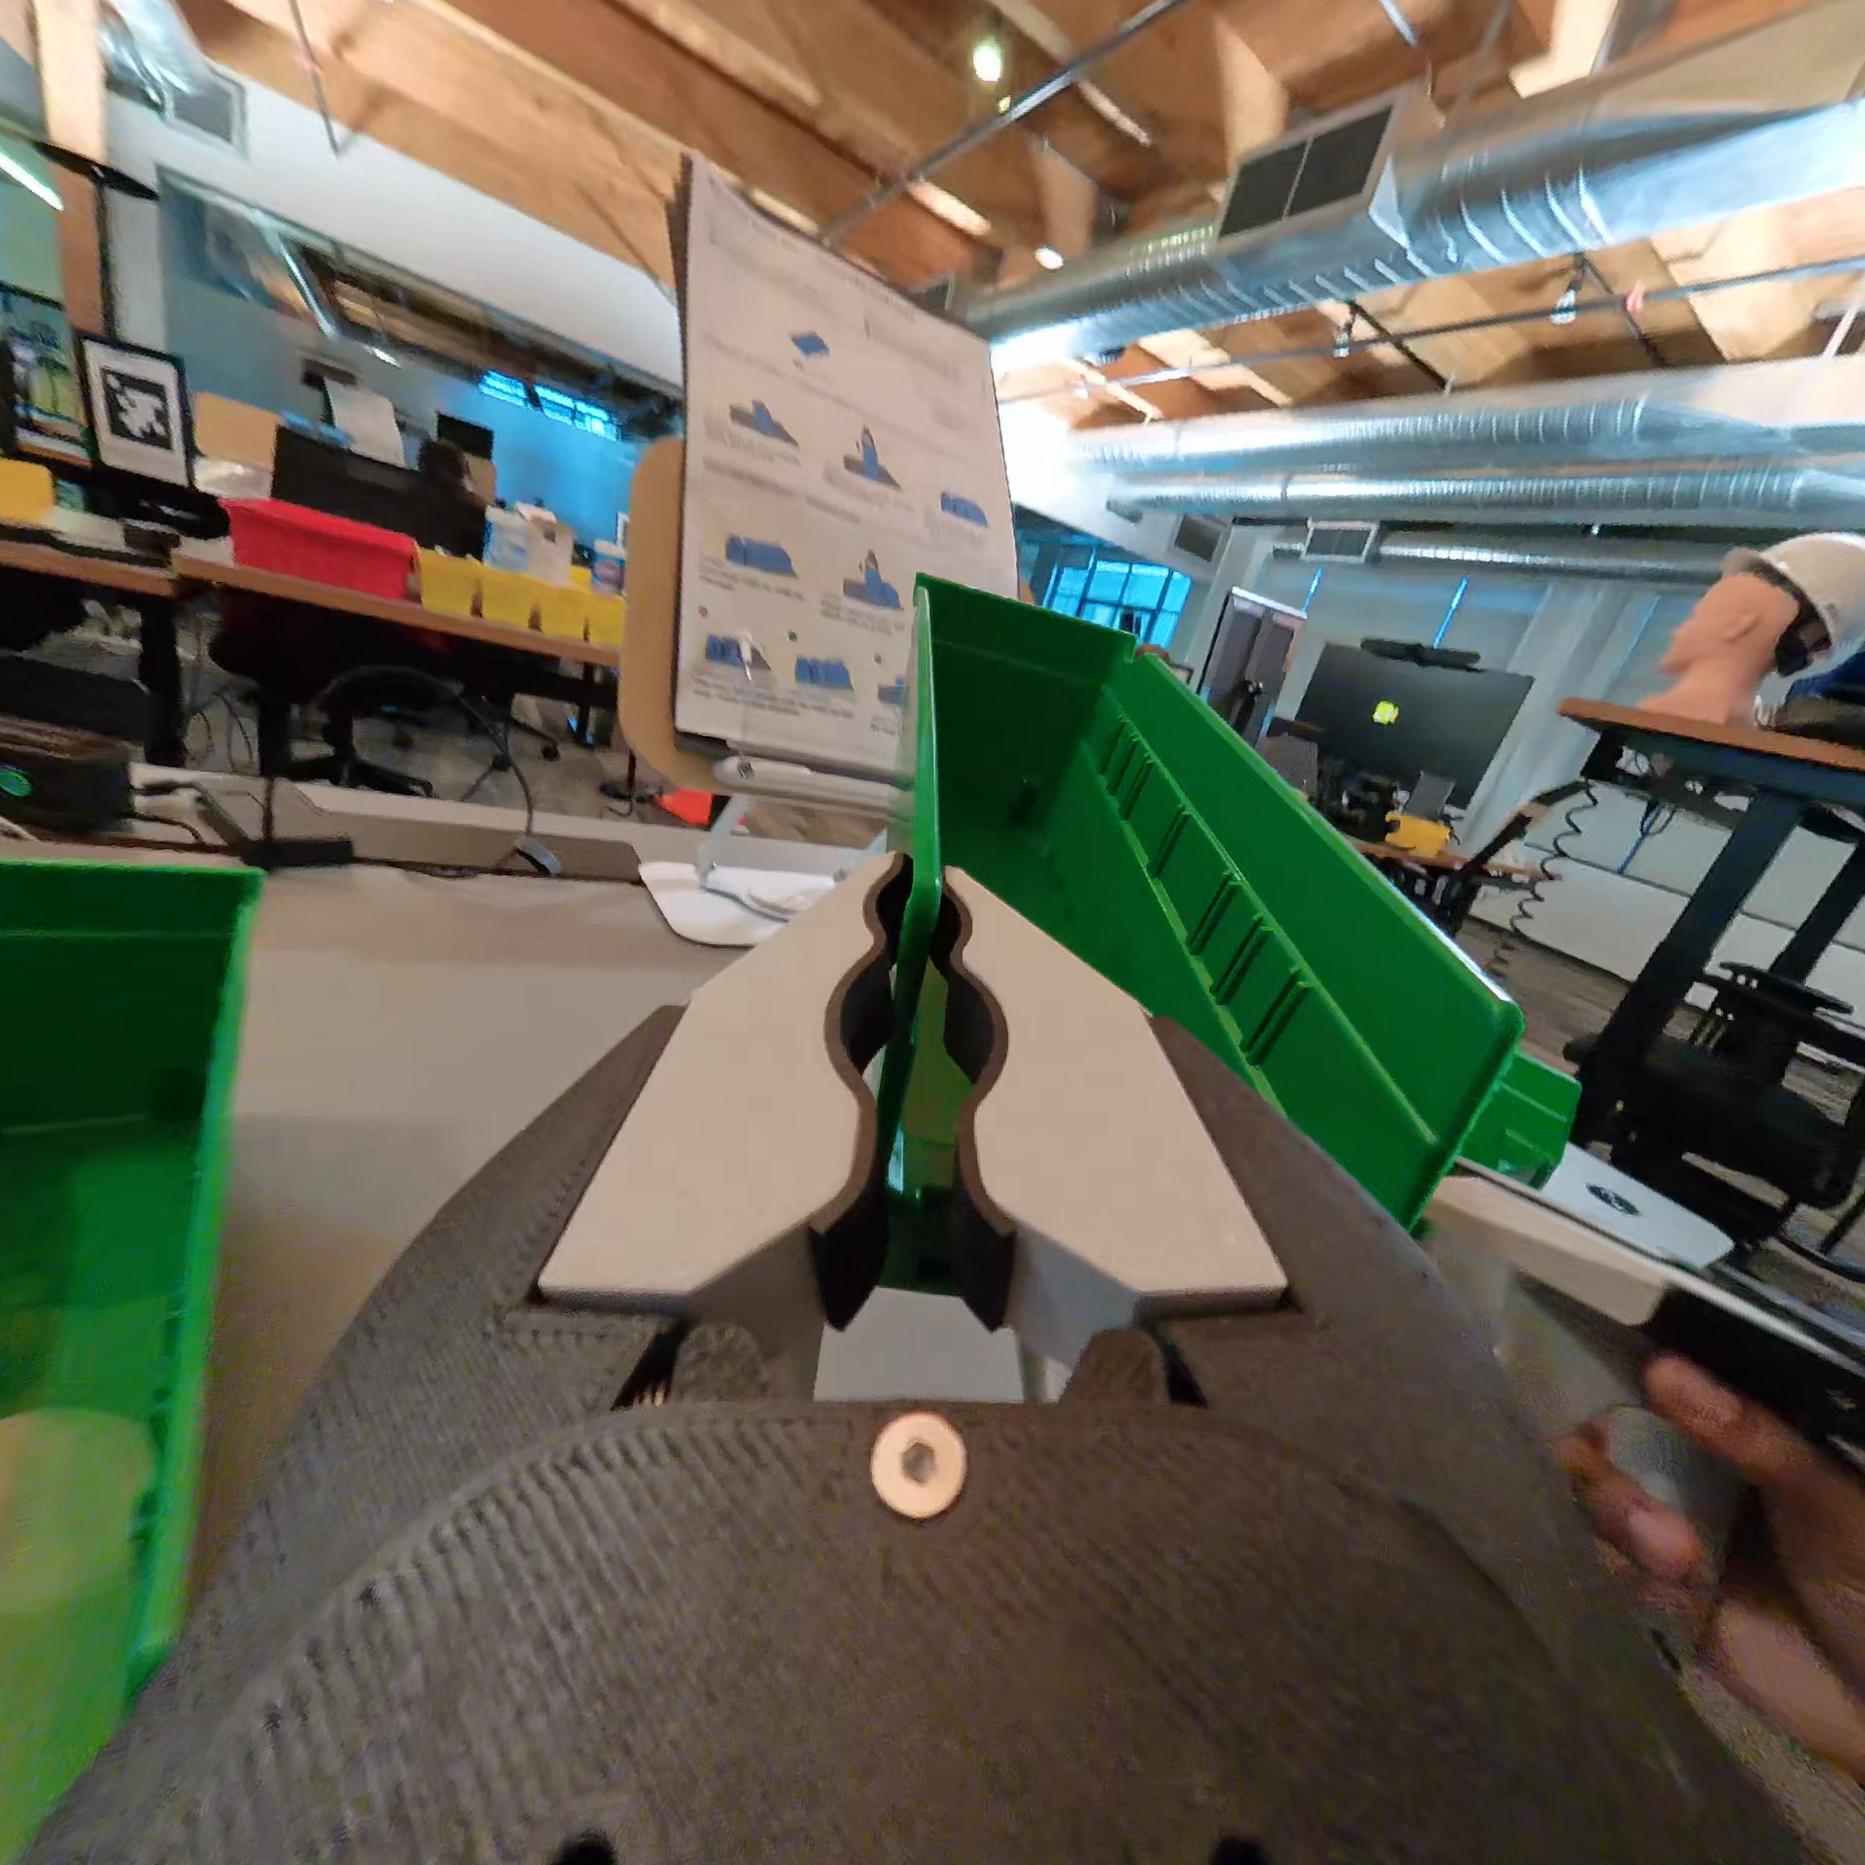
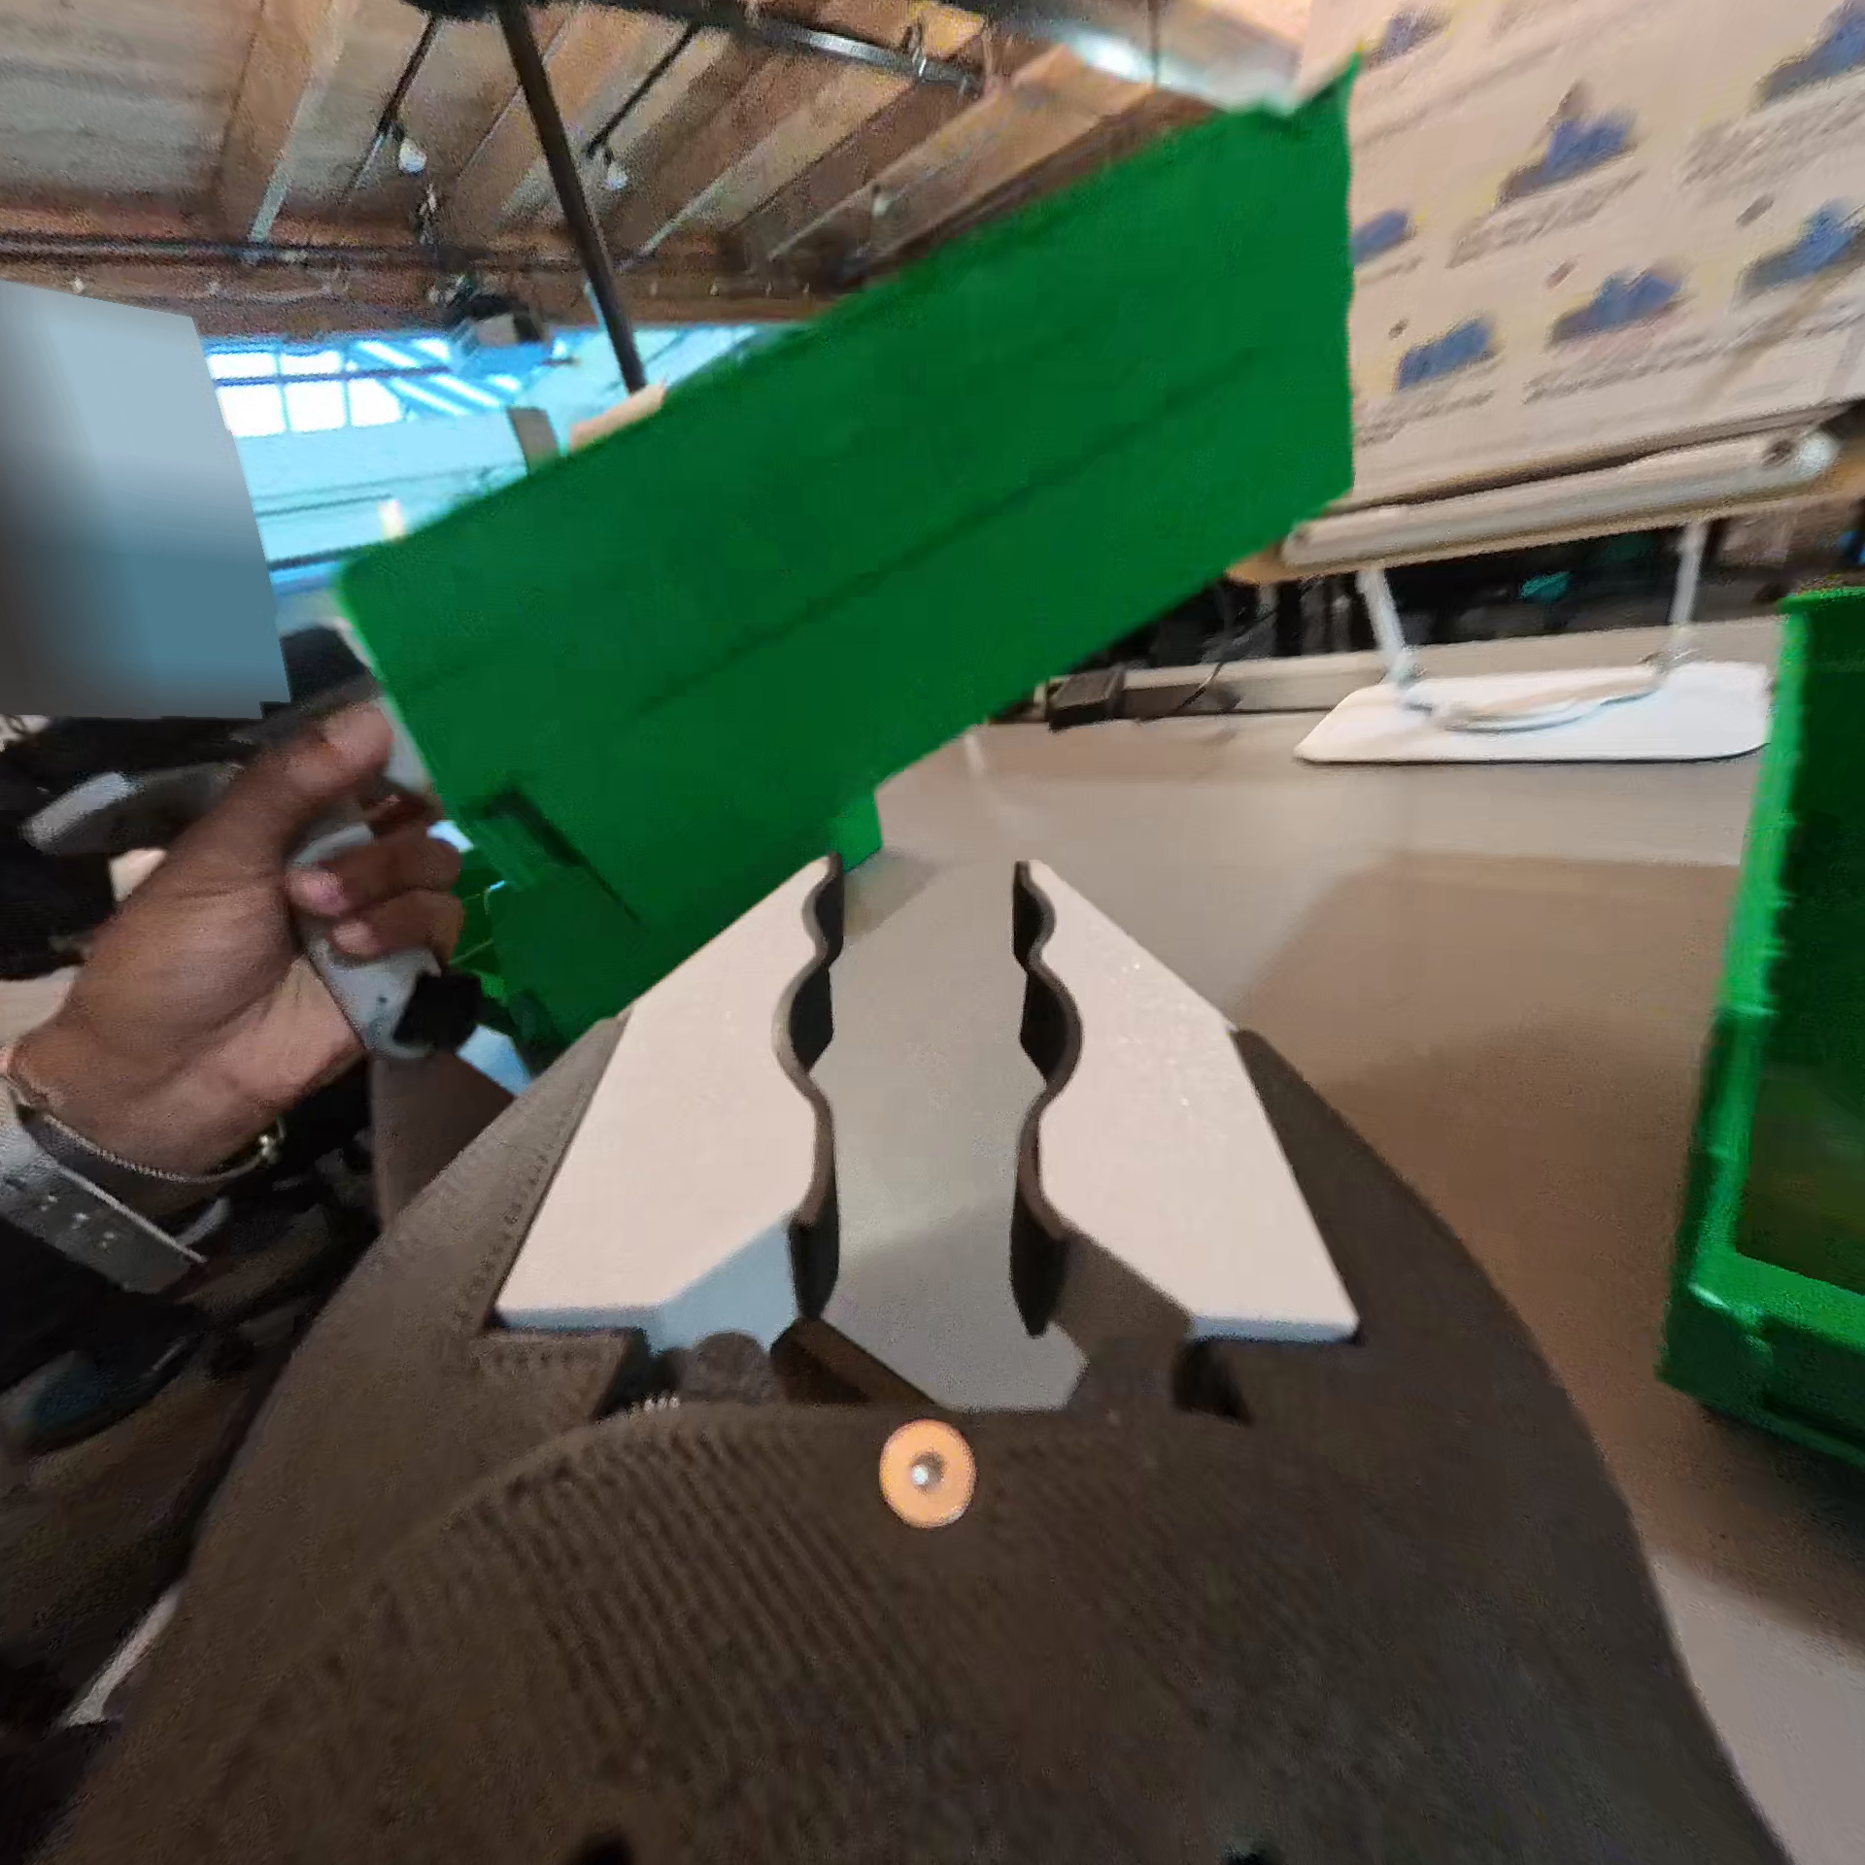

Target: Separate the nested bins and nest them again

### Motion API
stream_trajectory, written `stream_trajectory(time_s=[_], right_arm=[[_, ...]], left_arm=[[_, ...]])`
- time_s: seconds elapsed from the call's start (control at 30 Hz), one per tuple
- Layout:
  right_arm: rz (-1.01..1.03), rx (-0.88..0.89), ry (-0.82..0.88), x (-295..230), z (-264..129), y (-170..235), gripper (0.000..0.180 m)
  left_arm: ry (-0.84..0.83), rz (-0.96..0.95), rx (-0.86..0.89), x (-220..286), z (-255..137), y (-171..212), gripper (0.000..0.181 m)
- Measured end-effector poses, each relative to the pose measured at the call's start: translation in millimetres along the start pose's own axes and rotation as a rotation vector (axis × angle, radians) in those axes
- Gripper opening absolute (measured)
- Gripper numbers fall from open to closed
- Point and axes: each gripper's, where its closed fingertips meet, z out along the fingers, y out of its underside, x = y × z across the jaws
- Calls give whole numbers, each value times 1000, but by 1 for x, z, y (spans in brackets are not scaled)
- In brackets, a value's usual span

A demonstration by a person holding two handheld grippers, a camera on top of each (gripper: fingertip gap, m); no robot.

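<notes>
Left tongs (image 1: 920, 888) clamped on one wall of a green bin (image 1: 1161, 858), held tilted in the air. Second green bin (image 1: 111, 1110) stands on the grey desk (image 1: 454, 989) at 9 o'clock. Right tongs (image 2: 926, 888) parted, holding nothing. Judged: bins separated; next, carry and lower the held bin squarely into the other. Open workshop, timber ceiling, ducts; instruction board (image 1: 838, 484) at 12.

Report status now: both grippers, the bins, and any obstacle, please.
Left gripper shut on lifted bin wall, bin tilted in air. Right gripper open, empty. Second bin on table. Nothing between them.
</notes>
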Motion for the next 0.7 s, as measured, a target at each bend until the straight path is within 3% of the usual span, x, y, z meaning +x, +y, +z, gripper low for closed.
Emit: stream_trajectory(time_s=[0.13, 0.33, 0.47, 0.7], right_arm=[[-39, 12, 48, 3, -15, -1, 37], [-121, -50, 62, -15, -5, 20, 50], [-216, -92, 99, -17, 14, 36, 53], [-187, -244, 139, -11, 37, 69, 52]], left_arm=[[5, -7, -69, 6, 22, 36, 0], [-32, -22, -153, 3, 39, 82, 0], [-61, 0, -183, -1, 38, 98, 0], [-110, 25, -222, -3, 21, 118, 1]])
